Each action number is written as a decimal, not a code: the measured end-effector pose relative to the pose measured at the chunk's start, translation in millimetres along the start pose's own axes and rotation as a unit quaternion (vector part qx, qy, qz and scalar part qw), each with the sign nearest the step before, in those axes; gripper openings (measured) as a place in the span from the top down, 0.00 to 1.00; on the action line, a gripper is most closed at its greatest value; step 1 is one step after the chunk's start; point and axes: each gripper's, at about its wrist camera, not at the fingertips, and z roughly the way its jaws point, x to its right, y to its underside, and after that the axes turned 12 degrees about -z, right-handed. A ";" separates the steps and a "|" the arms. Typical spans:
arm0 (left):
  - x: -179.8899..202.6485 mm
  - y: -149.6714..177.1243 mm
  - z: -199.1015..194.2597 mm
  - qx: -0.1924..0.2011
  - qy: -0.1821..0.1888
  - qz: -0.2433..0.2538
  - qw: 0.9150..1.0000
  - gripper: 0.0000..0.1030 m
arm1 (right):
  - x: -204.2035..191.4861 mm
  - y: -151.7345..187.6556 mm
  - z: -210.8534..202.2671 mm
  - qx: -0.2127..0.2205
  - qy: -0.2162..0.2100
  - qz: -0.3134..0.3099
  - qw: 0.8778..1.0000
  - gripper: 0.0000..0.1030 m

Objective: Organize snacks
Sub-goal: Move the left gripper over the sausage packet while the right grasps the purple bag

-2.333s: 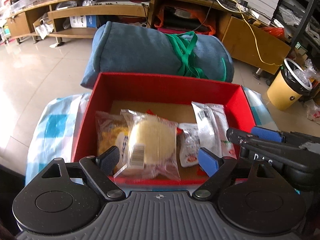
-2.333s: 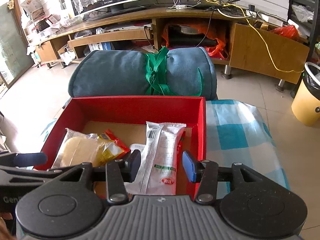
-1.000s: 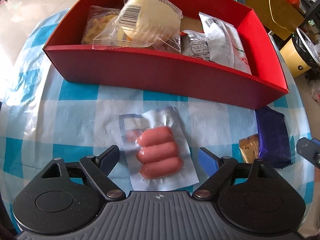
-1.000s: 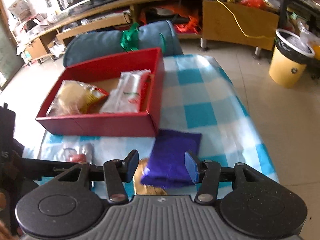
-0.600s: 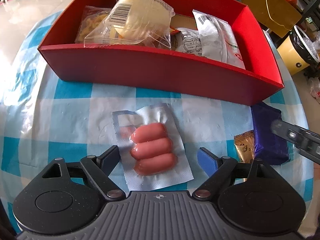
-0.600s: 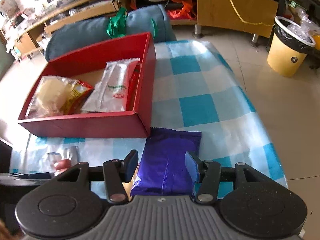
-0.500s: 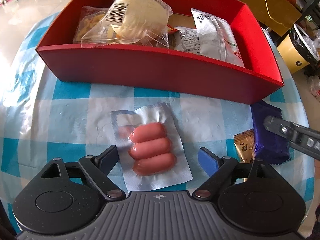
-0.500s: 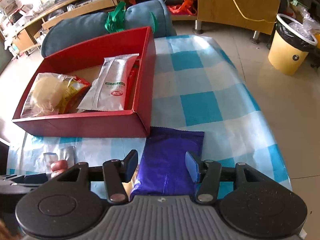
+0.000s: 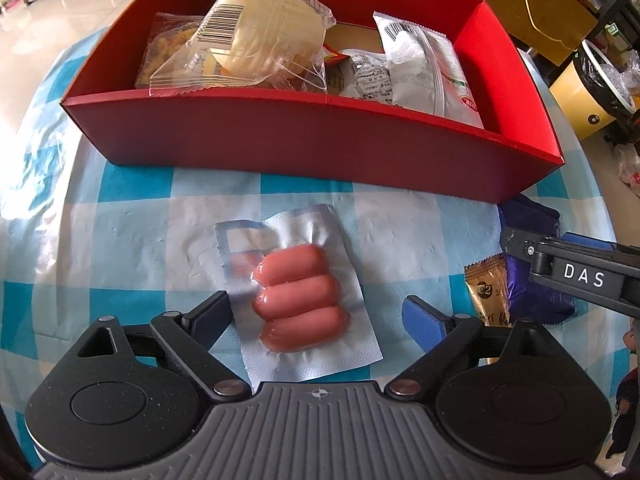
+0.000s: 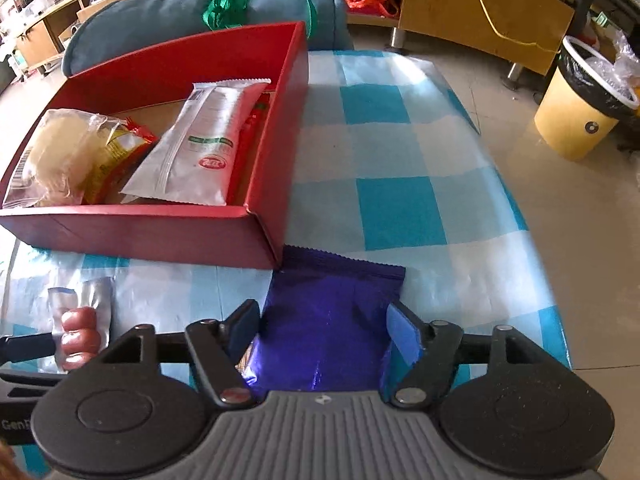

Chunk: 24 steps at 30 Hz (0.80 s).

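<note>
The job looked partly done: the red box (image 9: 320, 148) already held several snacks, among them a round cake in clear wrap (image 9: 256, 36), a yellow crinkly packet (image 10: 116, 148) under it and a long white packet (image 10: 200, 148) along the right wall, while three things were left outside on the cloth in front of it. The pack of three sausages (image 9: 300, 296) lay flat between the fingers of the left gripper (image 9: 316, 316), whose jaws had just been opening and stood wide, touching nothing. The purple packet (image 10: 328, 320) lay just off the box's near right corner, between the fingers of the right gripper (image 10: 324, 332); those jaws had also just been opening and stood clear of its sides, so it was not yet held. A small gold sachet (image 9: 488, 292) lay against the purple packet's left edge. All of this sat on a blue and white checked cloth (image 10: 400, 208) over a small table, with a rolled blue-grey cushion (image 10: 160, 28) behind the box, a pale tiled floor, low wooden shelving along the wall and a yellow bin (image 10: 576, 120) to the right.
</note>
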 end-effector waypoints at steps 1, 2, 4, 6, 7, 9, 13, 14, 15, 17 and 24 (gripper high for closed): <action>0.6 0.2 0.5 0.000 -0.001 0.002 1.000 0.08 | 0.3 0.3 1.5 -0.002 0.001 -0.002 1.000 0.34; 1.5 0.6 1.1 0.001 -0.002 0.003 1.000 0.08 | -0.4 0.7 3.2 -0.004 0.001 -0.005 1.000 0.32; 3.3 1.5 1.8 0.001 -0.004 0.005 1.000 0.07 | -5.4 0.3 4.8 -0.007 0.009 -0.013 1.000 0.29; 4.8 2.3 2.1 0.003 -0.006 0.007 1.000 0.07 | -8.8 -0.7 5.9 -0.008 0.008 -0.020 1.000 0.27; 5.6 2.6 2.3 0.003 -0.007 0.008 1.000 0.07 | -9.6 -0.7 6.4 -0.006 0.010 -0.022 1.000 0.27; 7.0 3.1 2.9 0.003 -0.009 0.011 1.000 0.07 | -7.9 -0.8 6.8 -0.004 0.009 -0.018 1.000 0.29; 8.0 3.3 2.5 0.002 -0.008 0.013 1.000 0.07 | -5.7 3.0 1.6 0.004 0.006 -0.019 1.000 0.38; 8.0 3.6 2.4 0.002 -0.007 0.014 1.000 0.08 | -6.9 4.3 0.2 0.005 0.008 -0.023 1.000 0.39; 7.6 4.0 1.8 0.002 -0.007 0.016 1.000 0.08 | -8.5 5.9 -1.1 0.006 0.010 -0.029 1.000 0.40; 6.3 5.0 0.6 0.003 -0.007 0.020 1.000 0.10 | -9.4 8.9 -4.8 0.007 0.007 -0.033 0.999 0.43; -2.0 6.9 -5.5 -0.001 0.000 0.025 1.000 0.15 | -10.0 23.5 -27.3 0.018 -0.025 -0.027 0.999 0.59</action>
